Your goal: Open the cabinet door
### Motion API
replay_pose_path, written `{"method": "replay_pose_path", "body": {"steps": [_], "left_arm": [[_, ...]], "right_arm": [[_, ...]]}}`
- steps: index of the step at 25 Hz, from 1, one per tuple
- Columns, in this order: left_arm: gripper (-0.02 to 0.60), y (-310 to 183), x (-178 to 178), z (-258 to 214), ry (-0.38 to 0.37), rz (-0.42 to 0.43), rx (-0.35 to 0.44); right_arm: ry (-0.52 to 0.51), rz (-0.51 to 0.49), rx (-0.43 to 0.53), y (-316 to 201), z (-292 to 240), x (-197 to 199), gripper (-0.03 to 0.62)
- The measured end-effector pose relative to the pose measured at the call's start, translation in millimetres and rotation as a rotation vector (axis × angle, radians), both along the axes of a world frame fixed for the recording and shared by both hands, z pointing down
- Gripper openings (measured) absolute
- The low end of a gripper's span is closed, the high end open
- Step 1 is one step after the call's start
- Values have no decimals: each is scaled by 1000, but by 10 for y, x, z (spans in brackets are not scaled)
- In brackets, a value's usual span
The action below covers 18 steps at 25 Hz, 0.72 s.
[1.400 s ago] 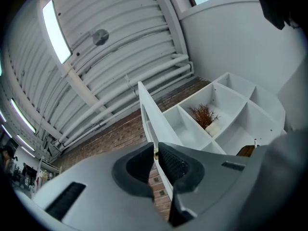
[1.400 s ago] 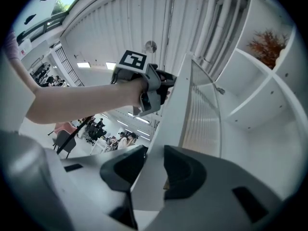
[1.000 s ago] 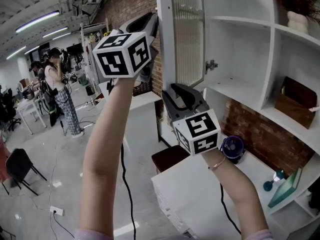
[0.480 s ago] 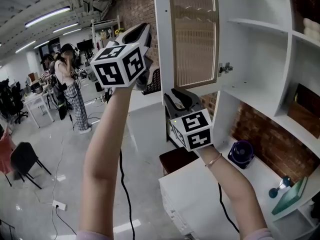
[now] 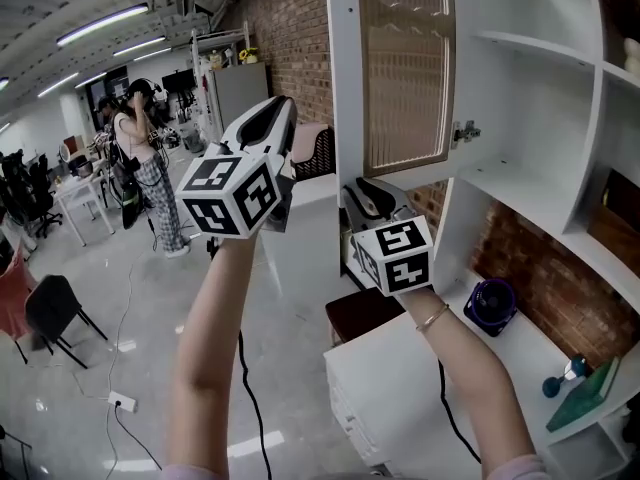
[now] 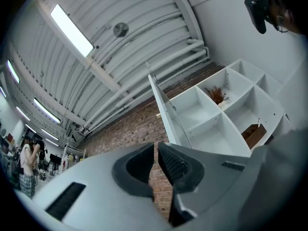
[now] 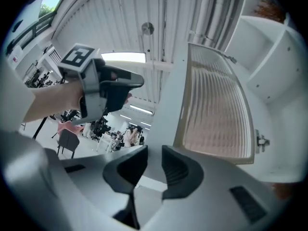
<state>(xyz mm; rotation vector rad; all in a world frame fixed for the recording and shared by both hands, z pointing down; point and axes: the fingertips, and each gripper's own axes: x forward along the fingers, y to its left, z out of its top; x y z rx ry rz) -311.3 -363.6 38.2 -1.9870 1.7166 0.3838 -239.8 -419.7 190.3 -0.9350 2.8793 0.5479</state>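
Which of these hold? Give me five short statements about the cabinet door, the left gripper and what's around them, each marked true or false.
1. The cabinet door stands open. True.
2. The left gripper grips the door's edge. False: it is in the air, clear of the door, jaws almost together on nothing.
3. The door carries a ribbed glass panel. True.
4. The fan sits on a high shelf. False: it stands on the white counter below the shelves.
5. A person stands in the room beyond the door. True.
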Motion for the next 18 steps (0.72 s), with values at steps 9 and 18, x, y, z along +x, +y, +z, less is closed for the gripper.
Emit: {"method": "replay_pose_path", "body": {"steps": [9, 18], "left_arm": [[28, 45, 16, 1036, 100, 24, -119], [21, 61, 159, 1803, 200, 59, -228]], "right_arm": [[-47, 0, -18, -44, -21, -32, 84], [-39, -24, -42, 104, 153, 76, 74]]}}
